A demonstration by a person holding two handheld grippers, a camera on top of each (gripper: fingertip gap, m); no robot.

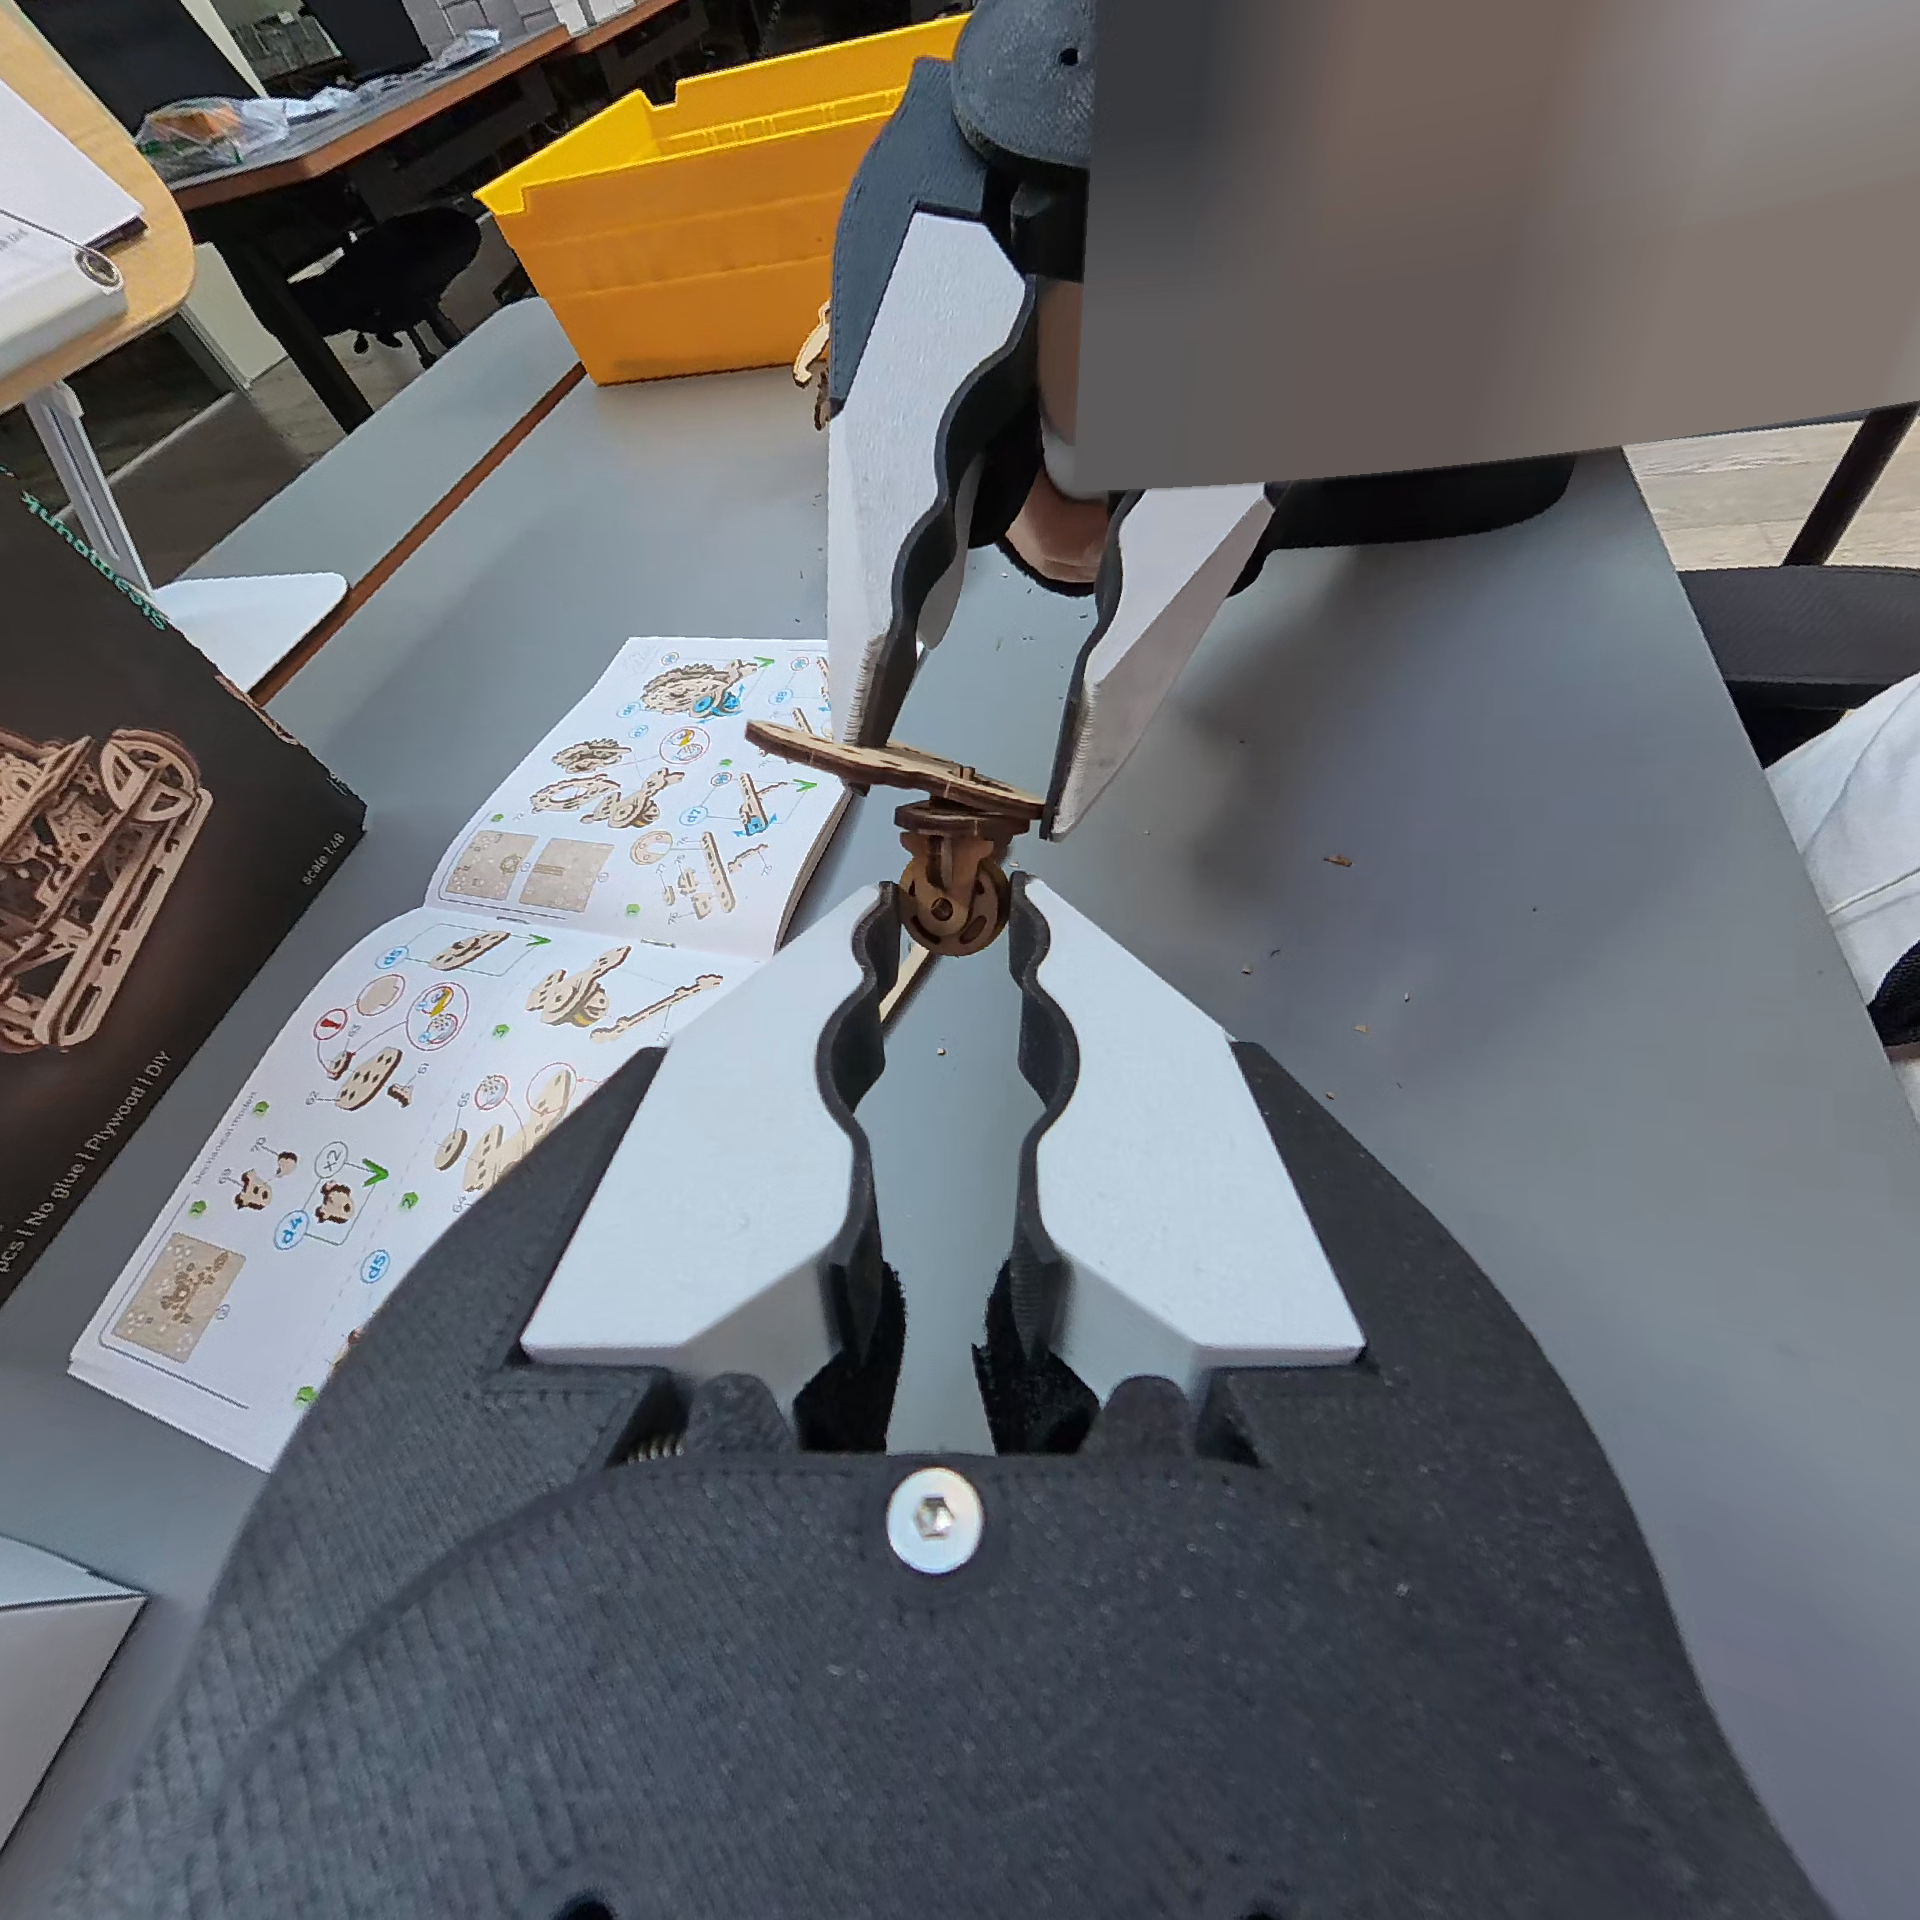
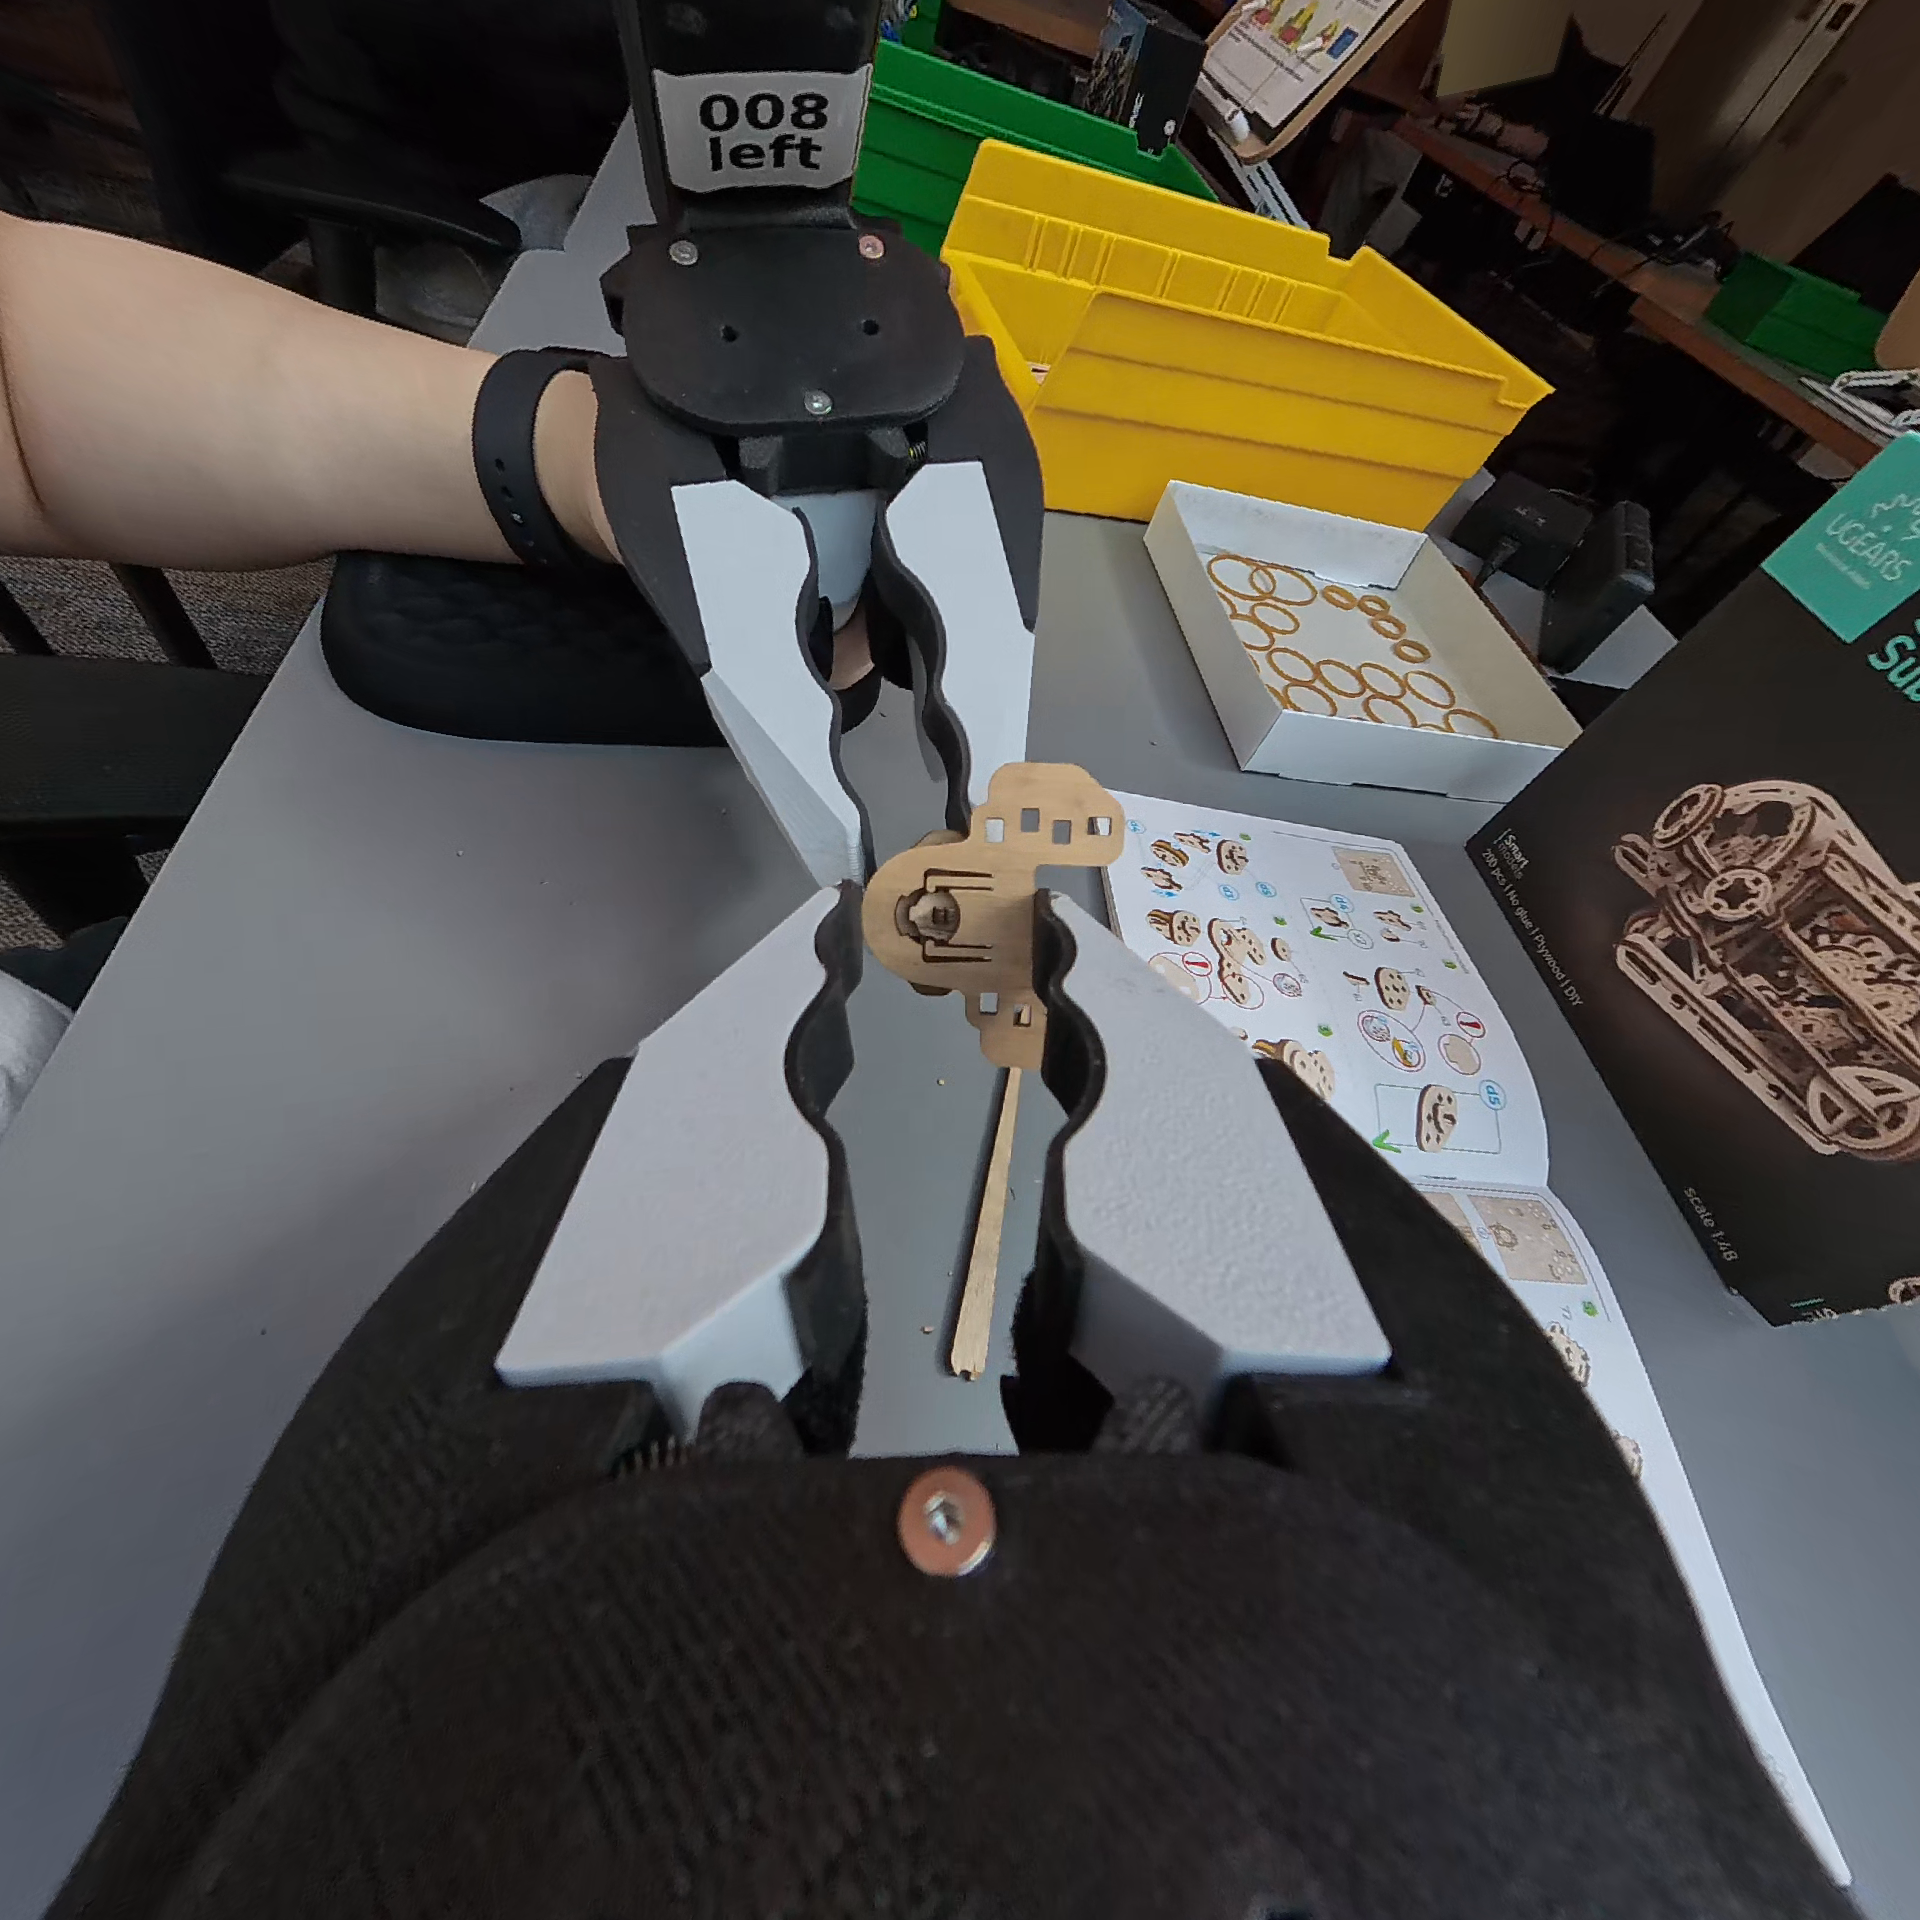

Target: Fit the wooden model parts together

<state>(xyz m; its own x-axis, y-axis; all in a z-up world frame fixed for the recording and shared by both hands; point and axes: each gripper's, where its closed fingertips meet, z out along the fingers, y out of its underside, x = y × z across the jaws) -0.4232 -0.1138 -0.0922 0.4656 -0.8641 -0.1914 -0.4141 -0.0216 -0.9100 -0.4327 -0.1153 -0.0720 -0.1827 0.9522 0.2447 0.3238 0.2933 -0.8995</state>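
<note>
Your left gripper (image 1: 951, 894) pinches the small round wooden hub (image 1: 953, 907); your right gripper (image 2: 948, 920) clamps the flat slotted plywood plate (image 2: 977, 914) edgewise. Both are held joined above the grey table (image 1: 1455, 935). Risk: any twist between grippers could snap the thin joint.

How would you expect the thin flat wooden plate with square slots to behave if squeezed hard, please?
The thin flat wooden plate with square slots is probably light and stiff. Its cut-outs and thin edge suggest it could snap under hard pressure.
</note>
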